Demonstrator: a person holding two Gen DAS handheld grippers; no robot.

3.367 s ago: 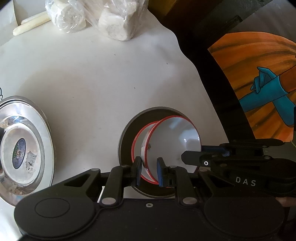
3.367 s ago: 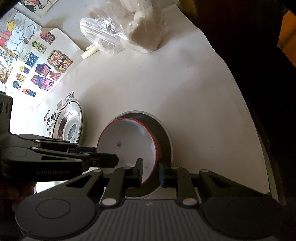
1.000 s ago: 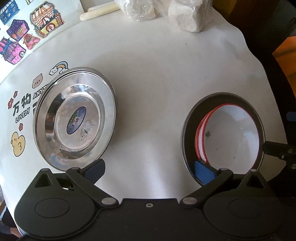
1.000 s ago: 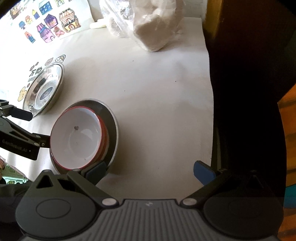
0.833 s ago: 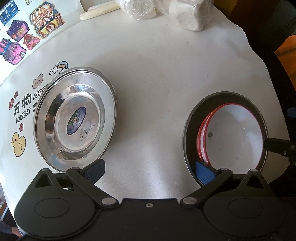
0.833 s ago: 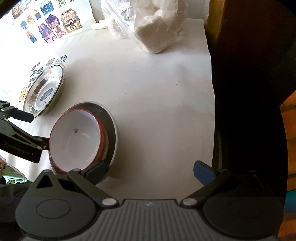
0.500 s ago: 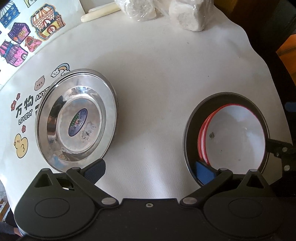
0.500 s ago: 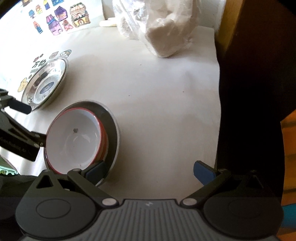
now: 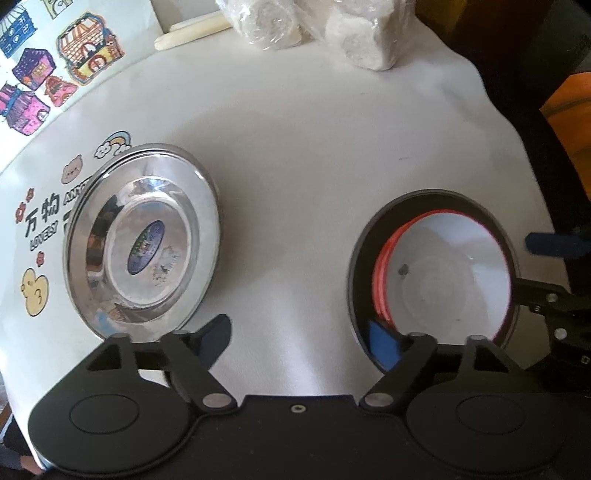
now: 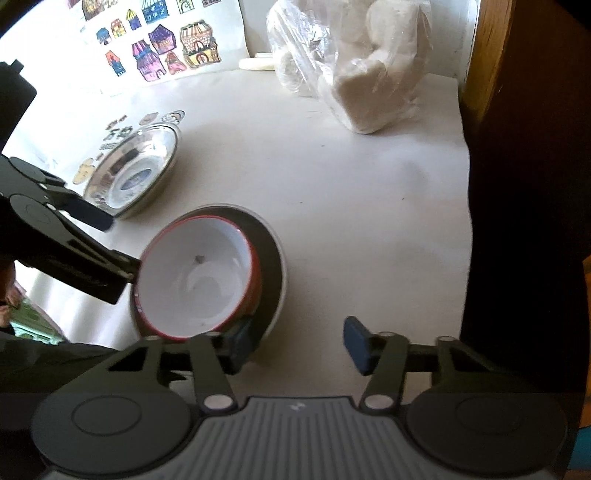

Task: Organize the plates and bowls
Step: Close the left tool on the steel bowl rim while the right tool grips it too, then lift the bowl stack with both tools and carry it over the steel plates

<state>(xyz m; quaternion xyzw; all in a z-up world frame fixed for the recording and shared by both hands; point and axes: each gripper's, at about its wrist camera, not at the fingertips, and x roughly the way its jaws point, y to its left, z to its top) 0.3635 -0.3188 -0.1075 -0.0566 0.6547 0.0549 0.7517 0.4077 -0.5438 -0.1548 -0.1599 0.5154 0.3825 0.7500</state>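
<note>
A white-covered table (image 9: 314,155) carries a steel plate (image 9: 144,251) at nine o'clock and a dark plate (image 9: 360,280) at three o'clock, well apart. At twelve o'clock lie plastic-wrapped white rolls (image 9: 317,26) and a pale stick (image 9: 192,31).

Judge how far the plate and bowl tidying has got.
Done: red-rimmed bowls sit nested in the dark plate. In hand: nothing; both the left gripper and right gripper have jaws closing on nothing. Left: the steel plates sit apart, perhaps awaiting stacking.
</note>
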